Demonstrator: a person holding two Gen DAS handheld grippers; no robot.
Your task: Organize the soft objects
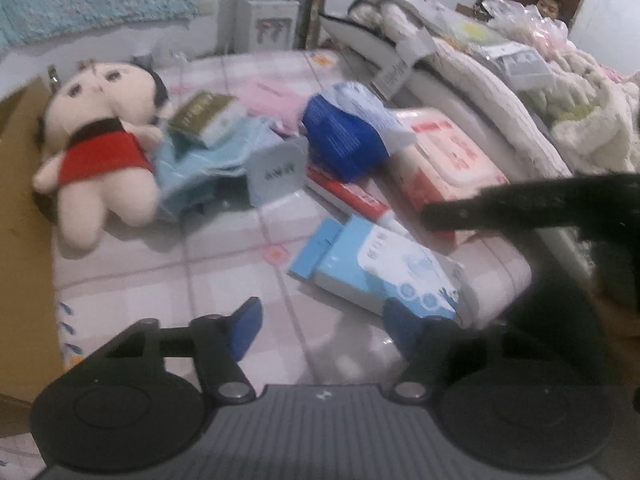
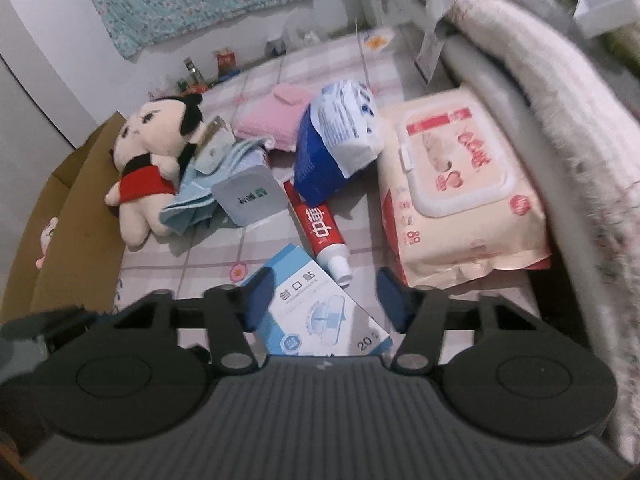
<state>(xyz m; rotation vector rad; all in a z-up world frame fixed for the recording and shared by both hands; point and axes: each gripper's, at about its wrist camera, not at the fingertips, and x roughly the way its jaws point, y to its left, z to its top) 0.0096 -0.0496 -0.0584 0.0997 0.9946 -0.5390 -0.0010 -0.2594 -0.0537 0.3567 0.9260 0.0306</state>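
Note:
A plush doll (image 1: 94, 152) (image 2: 146, 168) in a red top lies at the left on the checked cloth. Beside it lie a light blue towel (image 1: 192, 164) (image 2: 192, 204), a pink folded cloth (image 1: 272, 98) (image 2: 272, 118), a blue-and-white soft pack (image 1: 348, 132) (image 2: 336, 140) and a pack of wet wipes (image 1: 444, 160) (image 2: 460, 188). My left gripper (image 1: 322, 326) is open and empty above the cloth, near a blue-white plaster box (image 1: 384, 276). My right gripper (image 2: 326, 292) is open, its fingers standing either side of that box (image 2: 320, 312).
A red toothpaste tube (image 1: 348, 196) (image 2: 324, 232) and a small grey-blue tub (image 1: 276, 176) (image 2: 248, 196) lie mid-table. A brown cardboard box (image 1: 20, 220) (image 2: 76, 220) stands at the left. Folded bedding (image 1: 500, 92) (image 2: 560, 80) is piled on the right. The right gripper's dark finger (image 1: 520, 204) reaches in.

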